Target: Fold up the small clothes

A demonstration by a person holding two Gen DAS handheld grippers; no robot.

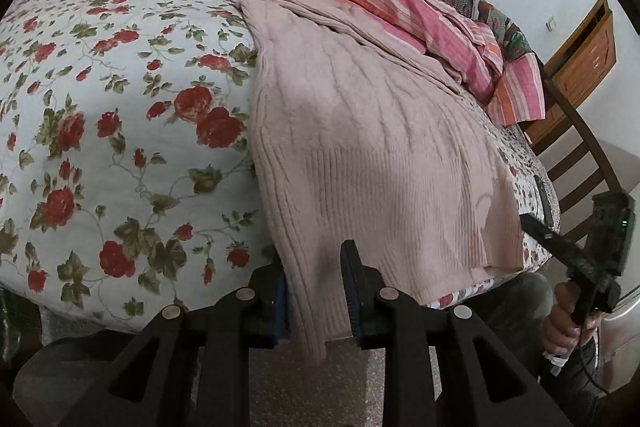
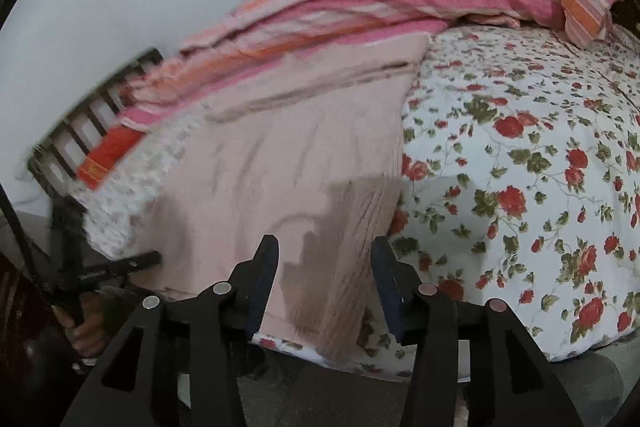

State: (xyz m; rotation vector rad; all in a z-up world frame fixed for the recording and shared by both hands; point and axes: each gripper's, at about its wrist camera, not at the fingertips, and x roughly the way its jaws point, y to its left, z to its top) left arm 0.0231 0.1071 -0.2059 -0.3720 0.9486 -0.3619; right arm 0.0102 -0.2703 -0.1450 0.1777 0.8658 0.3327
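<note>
pink knit sweater [image 1: 360,147] lies on the floral bedspread [image 1: 120,107], hem hanging off the near edge; left gripper [image 1: 316,291] and right gripper [image 2: 324,283] both gape open around that hem; looks soft, floppy, stretchy, so pinch the ribbed hem corners.

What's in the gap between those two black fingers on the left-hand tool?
The hem of the pink knit sweater hangs off the flowered bedspread edge there, between the open fingers of the left gripper, as its own wrist view shows.
</note>
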